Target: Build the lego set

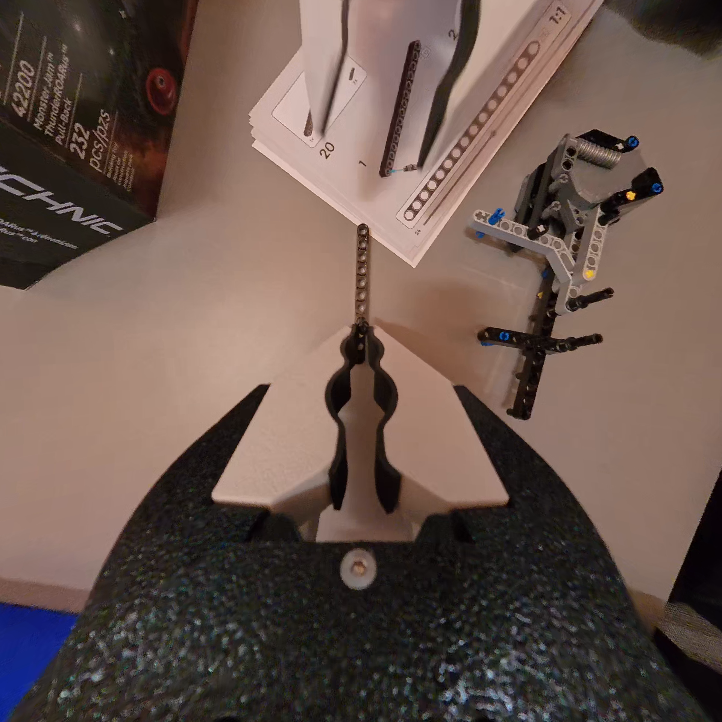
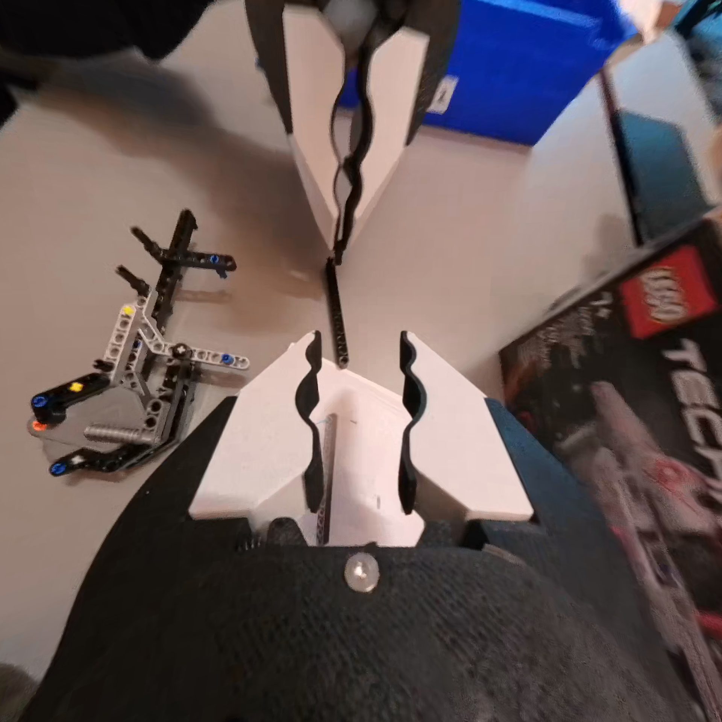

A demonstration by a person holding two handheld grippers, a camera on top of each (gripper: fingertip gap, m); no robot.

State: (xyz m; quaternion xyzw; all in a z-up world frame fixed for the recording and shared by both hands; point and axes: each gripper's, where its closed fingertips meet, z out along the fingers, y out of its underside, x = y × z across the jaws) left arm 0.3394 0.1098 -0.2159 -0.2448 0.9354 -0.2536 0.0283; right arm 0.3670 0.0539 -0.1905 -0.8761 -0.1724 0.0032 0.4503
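left gripper (image 1: 361, 340): I have it clenched on 1 end of the black beam (image 1: 362, 269), frame centre.
right gripper (image 2: 361, 344): released, jaws apart, beam tip between them.
handling: light, stiff, thin, probably slippery; I'd pinch the free end's flat sides.
chassis (image 1: 554, 250): right, untouched.

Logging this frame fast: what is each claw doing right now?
Left claw: closed on one end of the long black beam.
Right claw: open, holding nothing, the beam's free end between its fingers.
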